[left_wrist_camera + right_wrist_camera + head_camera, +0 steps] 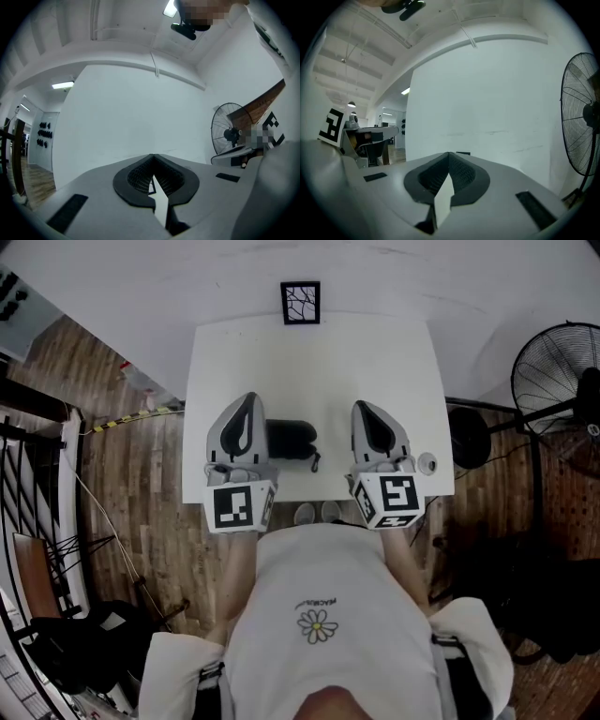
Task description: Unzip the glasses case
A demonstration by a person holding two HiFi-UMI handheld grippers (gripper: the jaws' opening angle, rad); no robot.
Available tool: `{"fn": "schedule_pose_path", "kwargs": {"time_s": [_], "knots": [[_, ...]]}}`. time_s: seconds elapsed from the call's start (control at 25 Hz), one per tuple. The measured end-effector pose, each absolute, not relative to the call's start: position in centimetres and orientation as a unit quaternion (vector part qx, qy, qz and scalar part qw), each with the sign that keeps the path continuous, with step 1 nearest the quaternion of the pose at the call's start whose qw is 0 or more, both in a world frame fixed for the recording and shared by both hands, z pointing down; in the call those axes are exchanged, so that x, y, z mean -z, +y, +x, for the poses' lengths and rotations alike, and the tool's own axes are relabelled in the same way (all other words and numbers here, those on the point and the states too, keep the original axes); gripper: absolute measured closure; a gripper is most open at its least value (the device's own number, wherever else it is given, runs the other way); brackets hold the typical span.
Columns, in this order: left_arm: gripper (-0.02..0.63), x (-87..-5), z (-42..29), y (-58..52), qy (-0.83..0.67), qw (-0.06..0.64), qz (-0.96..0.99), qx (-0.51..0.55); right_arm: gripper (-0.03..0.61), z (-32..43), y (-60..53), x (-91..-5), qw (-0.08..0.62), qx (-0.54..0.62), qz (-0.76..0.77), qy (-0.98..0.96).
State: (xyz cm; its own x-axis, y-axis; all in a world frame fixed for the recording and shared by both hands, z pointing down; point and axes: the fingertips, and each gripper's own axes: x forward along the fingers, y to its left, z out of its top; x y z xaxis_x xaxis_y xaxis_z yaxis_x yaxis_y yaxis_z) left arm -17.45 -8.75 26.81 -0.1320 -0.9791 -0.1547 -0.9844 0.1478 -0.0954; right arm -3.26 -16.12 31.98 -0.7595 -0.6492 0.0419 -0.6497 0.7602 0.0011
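Observation:
A black glasses case (291, 439) lies near the front edge of the white table (309, 352), its zipper pull (316, 463) hanging at its front right corner. My left gripper (248, 401) rests just left of the case, beside it, with its jaws together (152, 158) and nothing between them. My right gripper (364, 407) stands a little way to the right of the case, apart from it, its jaws likewise closed (449, 154) and empty. Both gripper views look level over the table at a white wall, and the case shows in neither.
A black-framed marker card (300, 303) sits at the table's far edge. A small round object (427, 463) lies at the front right corner. A standing fan (558, 381) is on the floor to the right. The person's body is against the table's front edge.

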Motion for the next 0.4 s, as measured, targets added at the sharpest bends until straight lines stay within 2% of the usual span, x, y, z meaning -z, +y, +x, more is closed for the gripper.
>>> {"fn": "schedule_pose_path", "kwargs": {"time_s": [0.4], "knots": [[0.602,-27.7,-19.2,-8.4,0.762,0.095,-0.641,0.009,0.572,-3.4,-16.4,-33.1,0.041,0.002,0.345,-0.938]]}}
